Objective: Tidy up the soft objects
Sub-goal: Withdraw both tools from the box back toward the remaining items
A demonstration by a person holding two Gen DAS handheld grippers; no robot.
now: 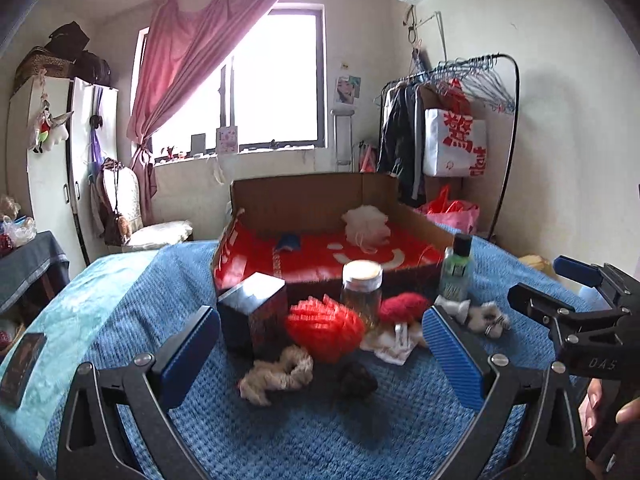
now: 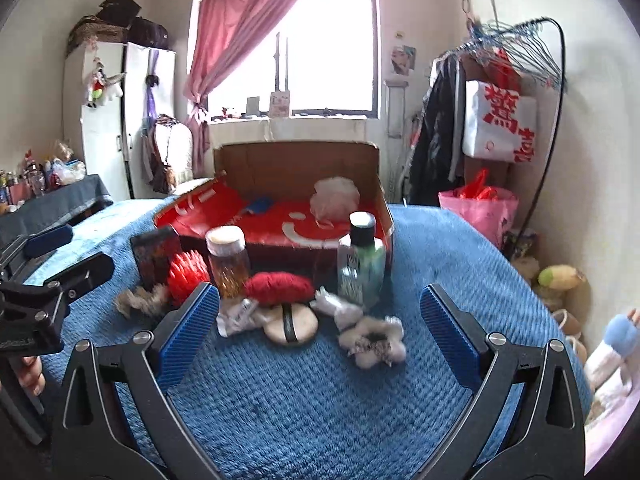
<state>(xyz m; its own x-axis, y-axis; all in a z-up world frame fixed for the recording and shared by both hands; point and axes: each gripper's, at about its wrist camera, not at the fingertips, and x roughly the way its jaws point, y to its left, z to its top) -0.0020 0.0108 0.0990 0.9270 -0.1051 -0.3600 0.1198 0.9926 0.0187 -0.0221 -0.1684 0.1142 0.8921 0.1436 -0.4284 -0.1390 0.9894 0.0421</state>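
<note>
Soft items lie on the blue bedspread (image 1: 320, 432) before an open cardboard box (image 1: 304, 200) lined red. In the left wrist view: a red mesh puff (image 1: 324, 326), a beige scrunchie (image 1: 276, 374), a dark scrunchie (image 1: 356, 378), a red yarn ball (image 1: 402, 306), a white fluffy scrunchie (image 1: 486, 316). A white puff (image 1: 366, 222) and a small blue item (image 1: 288, 242) lie in the box. My left gripper (image 1: 320, 356) is open and empty above the scrunchies. My right gripper (image 2: 318, 328) is open and empty, over a round powder puff (image 2: 292, 324) and the white scrunchie (image 2: 374, 342).
A glass jar (image 1: 362, 290), a dark box (image 1: 254, 310) and a green bottle (image 1: 458, 266) stand among the soft items. A clothes rack (image 1: 460, 120) stands at right, a wardrobe (image 1: 52, 148) at left. Plush toys (image 2: 612, 346) lie off the bed's right edge.
</note>
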